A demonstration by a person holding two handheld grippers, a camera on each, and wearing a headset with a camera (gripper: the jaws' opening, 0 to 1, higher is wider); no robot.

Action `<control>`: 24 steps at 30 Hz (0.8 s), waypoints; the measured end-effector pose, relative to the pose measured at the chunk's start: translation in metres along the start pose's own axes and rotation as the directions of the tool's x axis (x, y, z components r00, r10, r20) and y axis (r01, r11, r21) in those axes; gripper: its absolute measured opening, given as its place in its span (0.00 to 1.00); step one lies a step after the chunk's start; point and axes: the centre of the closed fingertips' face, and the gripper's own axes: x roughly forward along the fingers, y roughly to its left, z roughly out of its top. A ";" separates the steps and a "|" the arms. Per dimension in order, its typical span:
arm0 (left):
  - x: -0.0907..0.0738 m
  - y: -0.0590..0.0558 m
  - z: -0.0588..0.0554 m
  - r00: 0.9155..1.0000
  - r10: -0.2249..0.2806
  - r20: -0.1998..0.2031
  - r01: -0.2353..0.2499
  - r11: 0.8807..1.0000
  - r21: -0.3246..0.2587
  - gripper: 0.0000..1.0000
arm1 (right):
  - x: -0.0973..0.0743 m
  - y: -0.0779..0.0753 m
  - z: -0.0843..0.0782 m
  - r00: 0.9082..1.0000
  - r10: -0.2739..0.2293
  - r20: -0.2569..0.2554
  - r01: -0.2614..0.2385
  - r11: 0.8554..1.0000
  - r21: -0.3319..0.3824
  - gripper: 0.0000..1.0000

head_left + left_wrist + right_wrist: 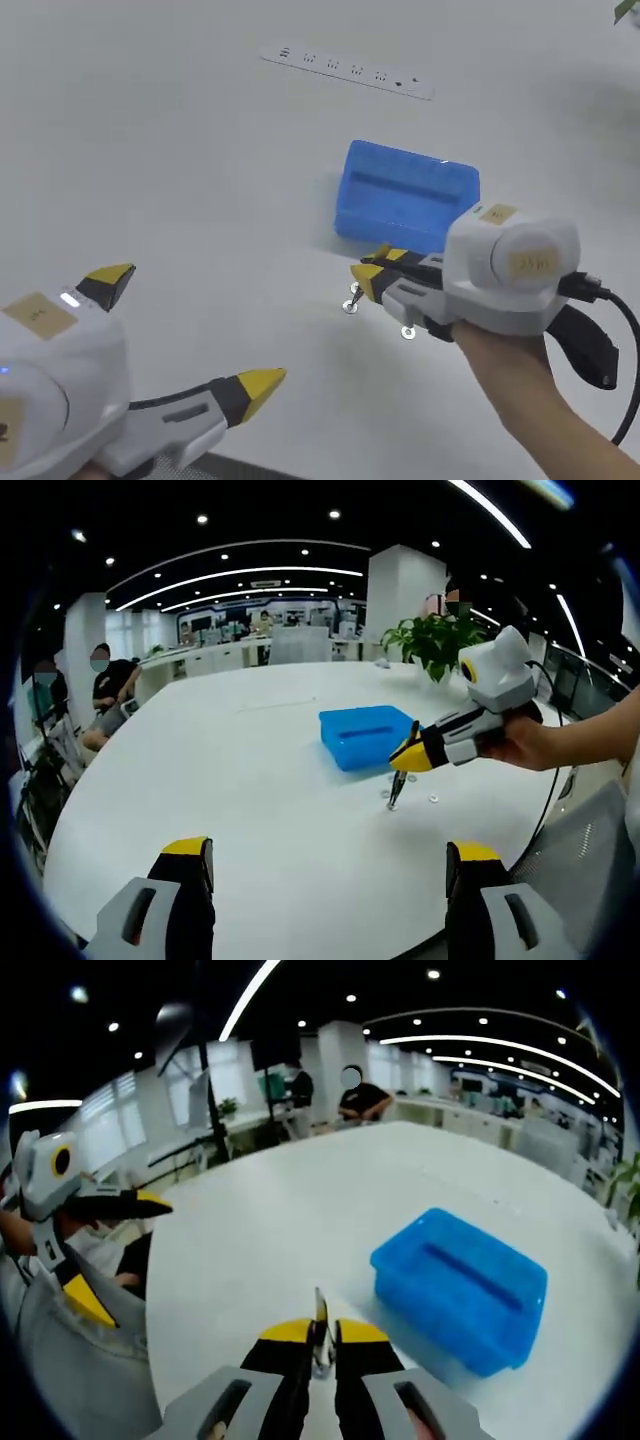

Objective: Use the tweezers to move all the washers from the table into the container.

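The right claw point(373, 266) is seen clenched on the tweezers point(354, 294) and is carried by a hand point(497, 350) low over the white surface point(200, 180). The tweezers are angled downward, with their tip right at one washer point(349, 307); whether that washer is pinched cannot be told. A second washer point(408, 332) is seen lying flat on the surface close by, just below the body of the claw. The blue container point(405, 195) is set just behind the right claw — apart from both washers. In the right gripper view the tweezers are seen standing between the closed yellow jaws, with the container off to the right. The left claw point(185, 335) is released — its jaws are spread wide — and it is held near the front edge of the surface, well apart from the washers. A white power strip point(345, 72) is laid beyond the container.
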 end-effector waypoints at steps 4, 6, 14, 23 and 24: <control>0.000 -0.003 -0.002 1.000 -0.008 -0.005 0.009 0.999 0.036 0.99 | 0.000 0.002 -0.001 1.000 -0.005 -0.005 0.005 1.000 -0.029 0.03; 0.000 -0.004 -0.002 1.000 -0.011 -0.003 0.011 0.999 0.049 0.99 | -0.001 0.001 0.000 1.000 -0.010 -0.014 0.010 0.999 -0.034 0.02; 0.001 0.000 -0.007 0.999 0.021 -0.025 -0.018 0.994 0.105 0.99 | -0.009 0.003 0.020 1.000 -0.007 -0.016 0.007 0.999 -0.041 0.01; 0.001 0.002 -0.008 0.999 0.033 -0.023 -0.030 0.992 0.123 0.99 | -0.024 -0.010 0.079 0.994 -0.040 0.101 0.046 0.997 -0.058 0.01; 0.001 0.002 -0.008 0.999 0.033 -0.022 -0.030 0.992 0.121 0.99 | -0.023 -0.011 0.082 0.994 -0.036 0.104 0.042 0.998 -0.056 0.01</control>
